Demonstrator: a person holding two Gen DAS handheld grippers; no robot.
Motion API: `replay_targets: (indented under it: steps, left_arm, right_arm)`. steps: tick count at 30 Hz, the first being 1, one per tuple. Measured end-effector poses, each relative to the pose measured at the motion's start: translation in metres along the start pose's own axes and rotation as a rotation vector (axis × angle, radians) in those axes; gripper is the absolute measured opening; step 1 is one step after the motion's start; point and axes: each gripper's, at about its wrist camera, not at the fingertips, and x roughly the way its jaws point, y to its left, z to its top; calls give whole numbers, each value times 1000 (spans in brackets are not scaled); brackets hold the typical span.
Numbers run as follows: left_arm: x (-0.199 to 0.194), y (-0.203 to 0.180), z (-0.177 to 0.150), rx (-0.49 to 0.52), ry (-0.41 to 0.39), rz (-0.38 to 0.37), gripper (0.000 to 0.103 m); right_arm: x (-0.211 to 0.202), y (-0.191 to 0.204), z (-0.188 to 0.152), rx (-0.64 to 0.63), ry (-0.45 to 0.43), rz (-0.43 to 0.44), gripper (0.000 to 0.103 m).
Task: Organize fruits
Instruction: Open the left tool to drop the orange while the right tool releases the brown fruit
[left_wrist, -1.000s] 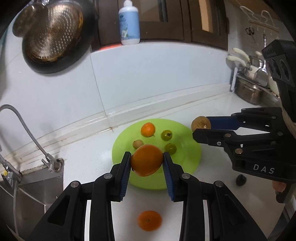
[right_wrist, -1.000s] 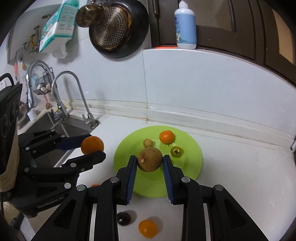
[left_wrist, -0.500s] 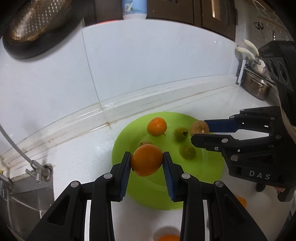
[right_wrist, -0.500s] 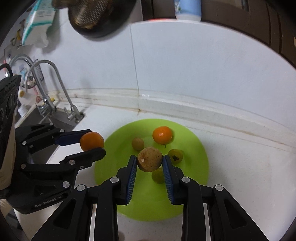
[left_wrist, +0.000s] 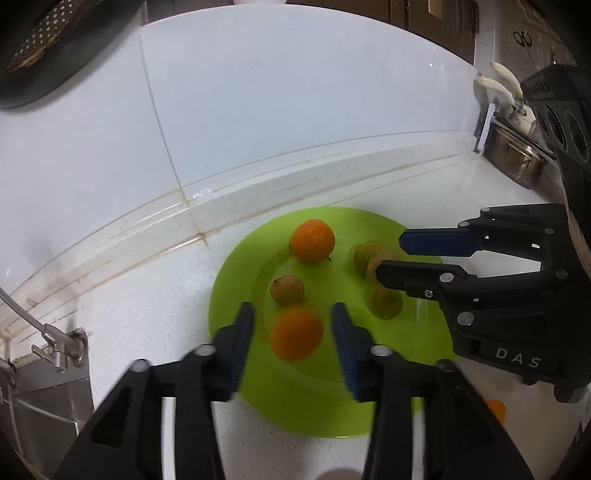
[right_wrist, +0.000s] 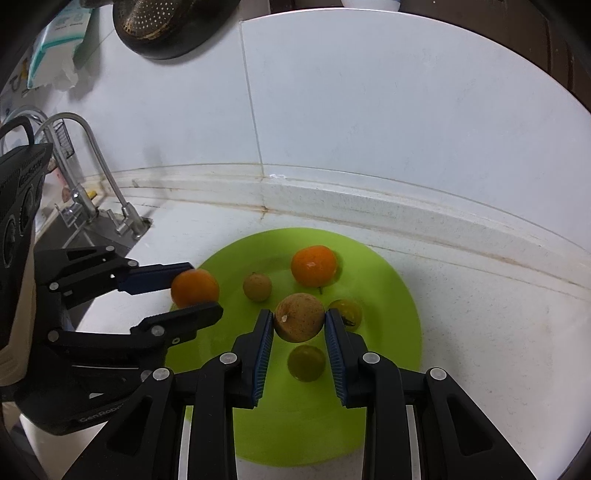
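Note:
A green plate (left_wrist: 332, 406) lies on the white counter with a mandarin (left_wrist: 312, 240), a small tan fruit (left_wrist: 287, 289) and two greenish fruits (left_wrist: 386, 302) on it. My left gripper (left_wrist: 291, 312) hovers over the plate's near left part. Its jaws are opening, and a blurred orange (left_wrist: 296, 334) sits between them with a gap on each side. In the right wrist view my right gripper (right_wrist: 298, 325) is shut on a round brown fruit (right_wrist: 299, 314) above the plate (right_wrist: 295, 424), just over a greenish fruit (right_wrist: 306, 362). The left gripper (right_wrist: 205, 287) shows there too, around the orange (right_wrist: 194, 288).
A faucet (right_wrist: 85, 147) and sink (left_wrist: 40, 406) lie to the left of the plate. The tiled wall rises just behind it. Another orange fruit (left_wrist: 495, 410) lies on the counter at the near right. A steel pot (left_wrist: 517, 162) stands at the far right.
Both grippers have come down and forward over the plate. The left jaws have spread away from the orange, which now looks blurred and lower. The right grip on the brown fruit is unchanged.

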Motion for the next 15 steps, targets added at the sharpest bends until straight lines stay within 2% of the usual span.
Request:
replay_targets:
  steps: [2,3,8,13,15]
  left_arm:
    - [-5,-1,-1,-2,-7,10,52]
    - [-7,-1,-2,-7,-6,12,52]
    - [-23,-2,-5,-51,12,-1,52]
    - [-49,-10,-8,-86,-4,7,58]
    - [-60,-14,-11,-99,-12,15,60]
  right_arm:
    - [-2,0,-2,1,-3,-14,33]
    - [-4,-1,-3,6,-3,-18,38]
    - [-23,-1,-10,17,-33,-31,38]
    - [-57,3,-21,21,-91,-81,39]
    - [-72,5,-25,23,-112,-102,44]
